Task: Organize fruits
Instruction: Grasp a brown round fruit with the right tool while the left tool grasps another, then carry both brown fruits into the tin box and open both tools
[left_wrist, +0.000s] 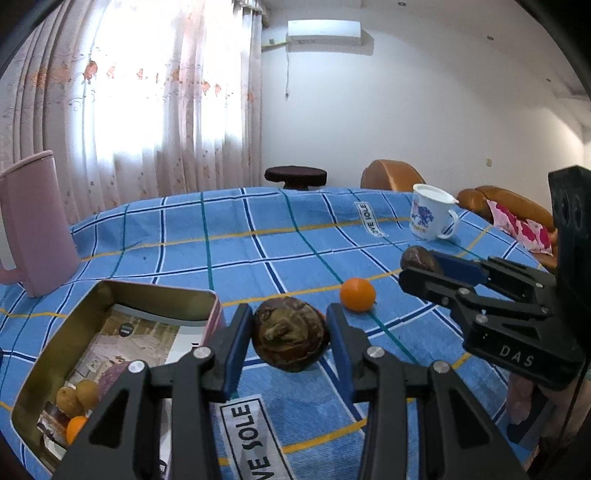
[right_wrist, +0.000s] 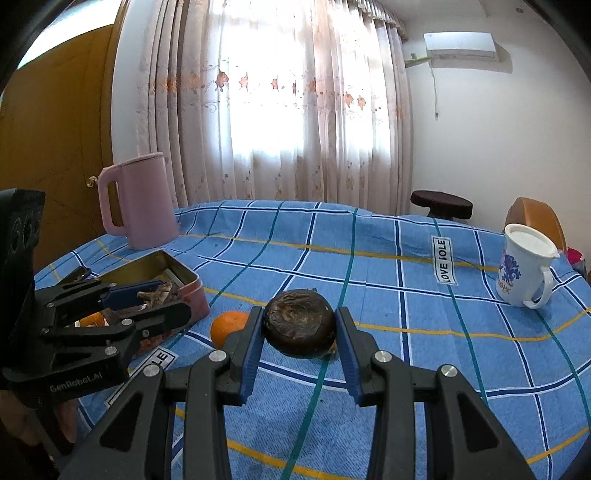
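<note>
My left gripper (left_wrist: 290, 328) is shut on a dark brown wrinkled fruit (left_wrist: 290, 338), held just above the blue cloth beside the open metal tin (left_wrist: 162, 295). My right gripper (right_wrist: 299, 328) is shut on a second dark brown fruit (right_wrist: 299, 323); it also shows in the left wrist view (left_wrist: 419, 258). A small orange (left_wrist: 357, 294) lies on the cloth between the two grippers, also in the right wrist view (right_wrist: 227, 326). The tin holds several small fruits (left_wrist: 75, 400) on a printed sheet. In the right wrist view my left gripper (right_wrist: 162, 301) sits in front of the tin (right_wrist: 184, 273).
A pink jug (right_wrist: 142, 199) stands at the table's far left. A white mug with a blue print (right_wrist: 524, 269) stands at the far right. The round table wears a blue checked cloth (left_wrist: 295, 236). Brown chairs and a dark stool (left_wrist: 295, 176) stand behind.
</note>
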